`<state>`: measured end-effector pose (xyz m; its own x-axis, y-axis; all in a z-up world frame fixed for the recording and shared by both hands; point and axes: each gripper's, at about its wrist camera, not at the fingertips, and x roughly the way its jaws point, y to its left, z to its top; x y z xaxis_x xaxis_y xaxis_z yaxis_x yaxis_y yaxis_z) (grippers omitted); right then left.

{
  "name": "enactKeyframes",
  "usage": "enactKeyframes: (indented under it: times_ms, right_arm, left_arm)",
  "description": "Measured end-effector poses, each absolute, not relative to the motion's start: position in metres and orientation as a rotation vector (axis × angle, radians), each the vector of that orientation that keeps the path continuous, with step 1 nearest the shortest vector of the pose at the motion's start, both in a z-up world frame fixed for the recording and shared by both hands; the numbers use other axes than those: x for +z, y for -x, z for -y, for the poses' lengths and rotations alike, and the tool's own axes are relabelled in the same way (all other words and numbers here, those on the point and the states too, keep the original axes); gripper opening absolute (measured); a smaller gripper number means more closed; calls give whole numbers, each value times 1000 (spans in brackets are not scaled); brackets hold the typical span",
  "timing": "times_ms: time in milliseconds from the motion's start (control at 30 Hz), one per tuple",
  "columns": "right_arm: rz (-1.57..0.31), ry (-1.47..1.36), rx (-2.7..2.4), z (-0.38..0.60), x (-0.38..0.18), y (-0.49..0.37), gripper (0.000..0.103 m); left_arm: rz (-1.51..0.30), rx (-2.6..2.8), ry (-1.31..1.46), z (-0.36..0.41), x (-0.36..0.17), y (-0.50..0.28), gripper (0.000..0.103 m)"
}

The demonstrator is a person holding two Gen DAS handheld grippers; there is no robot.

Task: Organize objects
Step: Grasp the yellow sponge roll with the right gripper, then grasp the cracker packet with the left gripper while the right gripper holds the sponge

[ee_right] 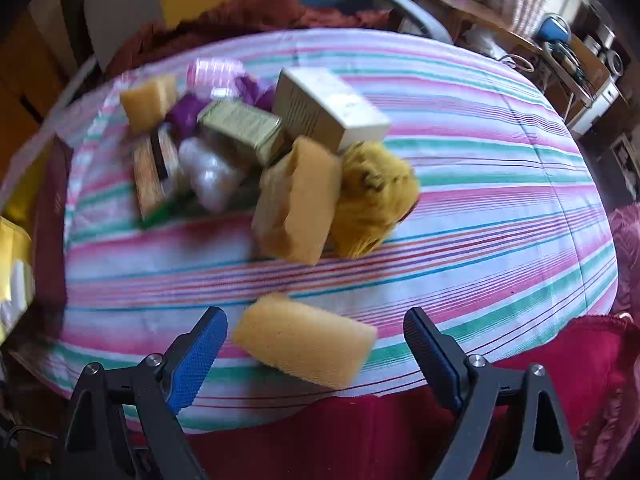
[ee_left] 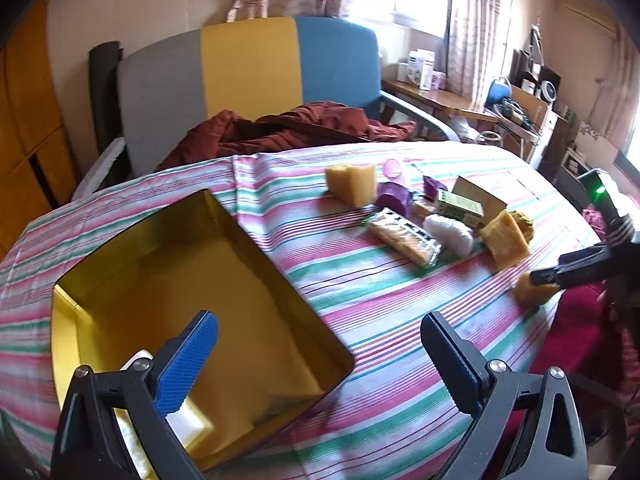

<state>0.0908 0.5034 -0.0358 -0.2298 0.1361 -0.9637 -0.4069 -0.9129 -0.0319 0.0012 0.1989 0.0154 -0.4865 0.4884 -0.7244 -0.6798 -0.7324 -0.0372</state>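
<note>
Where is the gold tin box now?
In the left wrist view, the gold tin box sits open on the striped cloth, lower left, beneath the left gripper.

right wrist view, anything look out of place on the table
One yellow sponge lies alone at the near edge of the striped tablecloth, apart from the cluttered pile further back. It sits between the open fingers of the right hand-held gripper, not gripped.
</note>
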Motion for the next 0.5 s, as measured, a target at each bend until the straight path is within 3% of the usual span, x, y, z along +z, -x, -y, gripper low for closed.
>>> enactKeyframes:
  times_ms: [67,133,300,500]
  right_arm:
    - [-285,1738,2164,-502,-41,-87,88]
    - [-279,1807,2127,-502,-51,-83,72]
    - [-330,1773,2168,-505,-47,-89,64]
    - [-554,1641,2337,-517,-35,-107,63]
  left_arm:
    - [-342,2198,968,-208,16,-1,102]
    - [-347,2178,969,-217,16,0,102]
    - [-310,2120,1027,-242,13,9,102]
    - [-232,2068,1133,-280,6,28,102]
